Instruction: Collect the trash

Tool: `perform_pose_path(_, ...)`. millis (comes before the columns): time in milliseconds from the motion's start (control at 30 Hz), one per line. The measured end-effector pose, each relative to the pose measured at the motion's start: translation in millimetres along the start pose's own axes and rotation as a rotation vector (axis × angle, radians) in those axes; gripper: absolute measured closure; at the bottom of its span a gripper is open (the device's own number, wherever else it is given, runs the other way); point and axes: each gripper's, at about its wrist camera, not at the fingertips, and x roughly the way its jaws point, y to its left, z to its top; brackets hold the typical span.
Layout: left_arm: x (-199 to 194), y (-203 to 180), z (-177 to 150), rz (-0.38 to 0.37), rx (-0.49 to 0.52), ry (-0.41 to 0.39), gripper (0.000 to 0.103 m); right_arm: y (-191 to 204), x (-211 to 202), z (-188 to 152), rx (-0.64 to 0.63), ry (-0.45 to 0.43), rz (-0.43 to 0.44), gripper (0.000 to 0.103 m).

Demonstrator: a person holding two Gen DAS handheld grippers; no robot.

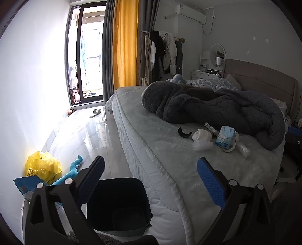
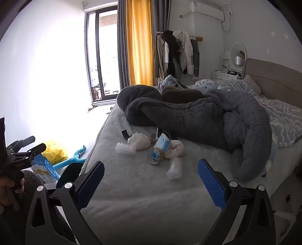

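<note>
Left wrist view: the left gripper (image 1: 151,181) is held spread and empty above the dark bin (image 1: 120,205) beside the bed (image 1: 151,150); trash (image 1: 217,138) lies uncollected on the bed. Right wrist view: the right gripper (image 2: 151,181), spread and empty, faces the plastic wrap (image 2: 174,168); an approach and closure are judged next.

This is a bedroom in a home. A bed (image 2: 151,197) with a padded headboard (image 2: 273,79) carries a grey fleece blanket (image 2: 207,120) and a blue patterned duvet (image 2: 283,113). Clothes hang on a rack (image 2: 179,52) beside yellow curtains (image 2: 139,43), an air conditioner (image 2: 207,11) sits high on the wall, and a round mirror (image 2: 238,50) stands over a white dresser (image 2: 224,75).
</note>
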Motion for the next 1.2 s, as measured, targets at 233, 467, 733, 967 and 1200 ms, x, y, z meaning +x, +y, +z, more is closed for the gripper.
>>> perform_pose_path(233, -1.4, -3.0, -0.4, 0.001, 0.014, -0.003, 0.003, 0.0, -0.7, -0.3, 0.003, -0.005, 0.001, 0.003)
perform_pose_path(467, -2.3, 2.3, -0.2, -0.001, -0.001, -0.002, 0.003, -0.4, 0.4, 0.1, 0.004, -0.004, 0.002, 0.003)
perform_pose_path(733, -0.5, -0.2, 0.0, 0.0, 0.004, 0.001, 0.003, -0.4, -0.9, -0.1, 0.003, -0.007, 0.001, 0.003)
perform_pose_path(967, -0.2, -0.5, 0.0, 0.002, 0.005, 0.002, 0.003, -0.2, -0.6, -0.4, 0.001, -0.007, 0.001, 0.003)
perform_pose_path(1200, -0.2, -0.7, 0.0, 0.003, 0.006, 0.003, 0.003, -0.2, -0.4, -0.6, 0.002, -0.007, 0.001, 0.003)
